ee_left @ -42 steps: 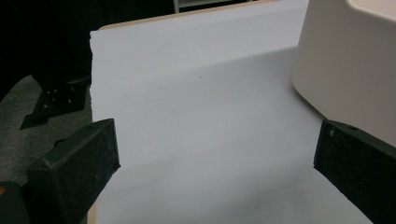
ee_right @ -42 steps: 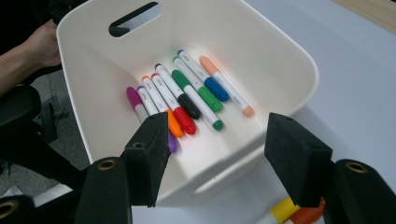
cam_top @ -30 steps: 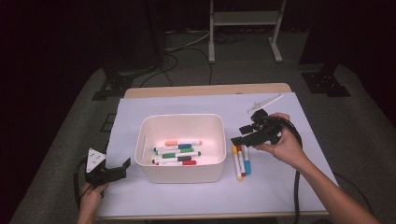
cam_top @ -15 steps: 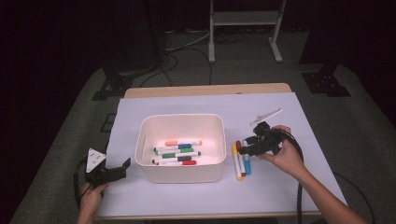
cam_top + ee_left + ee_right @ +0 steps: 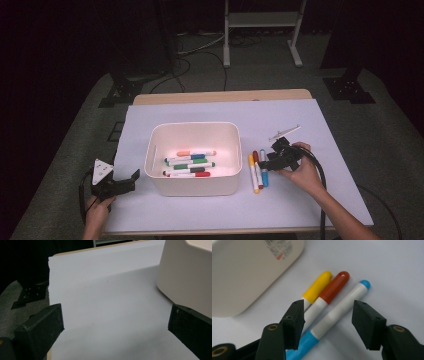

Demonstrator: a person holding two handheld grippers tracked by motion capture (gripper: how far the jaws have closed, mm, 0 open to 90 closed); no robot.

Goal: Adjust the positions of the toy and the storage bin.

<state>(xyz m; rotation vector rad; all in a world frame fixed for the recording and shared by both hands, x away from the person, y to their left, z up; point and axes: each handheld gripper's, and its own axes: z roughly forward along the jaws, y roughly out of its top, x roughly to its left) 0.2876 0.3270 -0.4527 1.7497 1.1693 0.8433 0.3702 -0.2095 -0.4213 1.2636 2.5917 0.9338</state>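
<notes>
The blue marker lies flat on the white table cover, just to the right of the white bin, as the outermost of three markers side by side. Beside it lie the red marker and, nearest the bin, the yellow marker. In the right gripper view the blue marker's white barrel runs up between the jaws of the right gripper. The jaws stand partly open, one on each side of it, and the pads are not pressing on it. They have just been closing, with the marker between them but not held.

Compared with a second ago, the right gripper has come down from above the table to the markers; the left gripper has stayed where it was, at the bin's left front corner, jaws wide apart and holding nothing.

More markers lie inside the bin. The lower end of the blue marker is cut off behind the left-hand jaw in the right gripper view, and the yellow marker's barrel is mostly hidden there too. From the high view, the gap between pads and marker is too small to judge.
</notes>
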